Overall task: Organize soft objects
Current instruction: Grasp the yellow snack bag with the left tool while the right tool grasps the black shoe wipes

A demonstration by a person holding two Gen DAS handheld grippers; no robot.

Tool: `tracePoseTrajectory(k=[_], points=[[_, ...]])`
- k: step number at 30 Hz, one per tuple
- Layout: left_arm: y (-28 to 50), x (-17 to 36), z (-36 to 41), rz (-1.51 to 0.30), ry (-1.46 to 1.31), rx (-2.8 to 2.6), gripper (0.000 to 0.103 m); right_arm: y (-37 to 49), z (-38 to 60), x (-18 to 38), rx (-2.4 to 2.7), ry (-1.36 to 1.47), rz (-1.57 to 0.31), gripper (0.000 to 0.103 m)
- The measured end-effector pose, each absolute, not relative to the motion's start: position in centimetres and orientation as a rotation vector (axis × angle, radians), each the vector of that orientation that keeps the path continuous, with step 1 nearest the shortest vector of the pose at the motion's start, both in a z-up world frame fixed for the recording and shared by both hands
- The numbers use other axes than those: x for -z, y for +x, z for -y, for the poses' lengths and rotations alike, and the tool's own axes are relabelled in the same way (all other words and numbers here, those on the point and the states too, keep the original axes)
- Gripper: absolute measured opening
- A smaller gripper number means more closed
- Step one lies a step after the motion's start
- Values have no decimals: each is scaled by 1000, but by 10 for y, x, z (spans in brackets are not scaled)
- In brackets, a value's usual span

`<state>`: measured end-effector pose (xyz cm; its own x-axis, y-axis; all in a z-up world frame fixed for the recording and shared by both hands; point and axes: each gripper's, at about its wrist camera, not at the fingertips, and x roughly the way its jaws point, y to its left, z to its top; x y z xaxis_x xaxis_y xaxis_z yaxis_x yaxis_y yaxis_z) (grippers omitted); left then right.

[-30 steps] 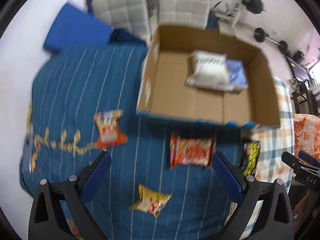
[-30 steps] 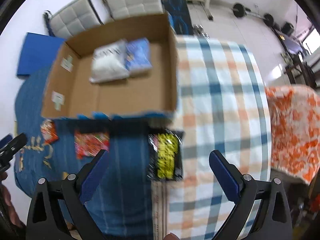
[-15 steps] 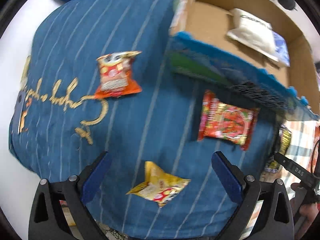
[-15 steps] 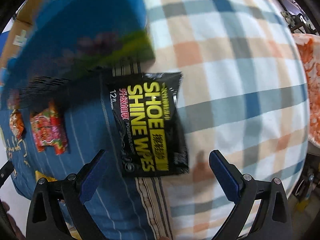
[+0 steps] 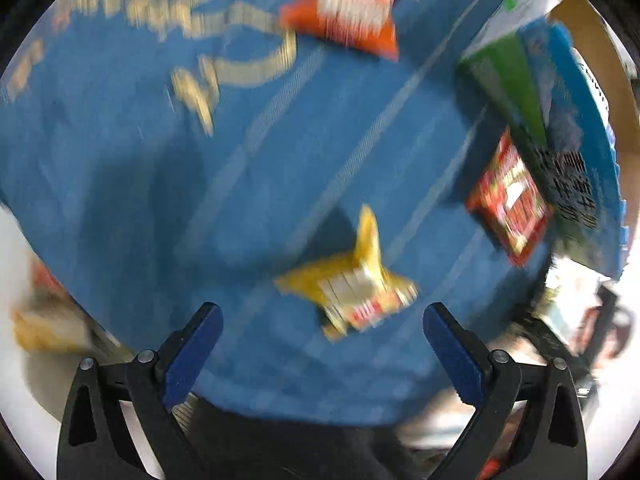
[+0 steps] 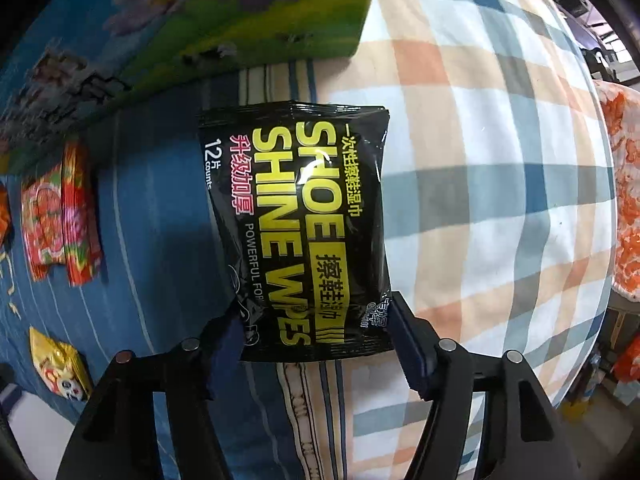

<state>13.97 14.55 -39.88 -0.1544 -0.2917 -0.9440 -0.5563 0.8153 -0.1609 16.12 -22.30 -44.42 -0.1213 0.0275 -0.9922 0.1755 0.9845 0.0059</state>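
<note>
A black shoe-wipes pack with yellow lettering lies across the seam between a blue striped cloth and a plaid cloth. My right gripper has closed in on the pack's near end, with the pads touching both its sides. My left gripper is open, just above a yellow snack bag on the blue cloth. A red packet and an orange snack bag lie farther off. The red packet and yellow bag also show in the right wrist view.
The cardboard box's printed side stands just behind the wipes pack and at the right in the left wrist view. The plaid cloth spreads to the right. The blue cloth drops off at its near edge.
Both grippers have dropped toward the cloth. The right jaws have narrowed from wide open onto the wipes pack's near end. The left gripper has come close over the yellow bag.
</note>
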Motion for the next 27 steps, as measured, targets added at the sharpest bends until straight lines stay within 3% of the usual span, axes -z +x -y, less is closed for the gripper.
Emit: tracePoseTrajectory(k=[8, 9, 13, 16, 23, 27], points=[[140, 448, -137, -1790, -851, -291, 102, 142, 211, 444, 111, 137, -1707, 67], [142, 451, -137, -1784, -841, -299, 99, 142, 207, 447, 109, 138, -1710, 67], [163, 458, -125, -1797, -634, -280, 55, 151, 207, 446, 106, 152, -1726, 66], [176, 458, -113, -1783, -494, -242, 45, 156, 217, 449, 99, 158, -1736, 65], [196, 454, -66, -1725, -124, -76, 45, 171, 227, 455, 66, 171, -1754, 63], [197, 463, -58, -1733, -109, -28, 45, 177, 236, 455, 0, 211, -1767, 65]])
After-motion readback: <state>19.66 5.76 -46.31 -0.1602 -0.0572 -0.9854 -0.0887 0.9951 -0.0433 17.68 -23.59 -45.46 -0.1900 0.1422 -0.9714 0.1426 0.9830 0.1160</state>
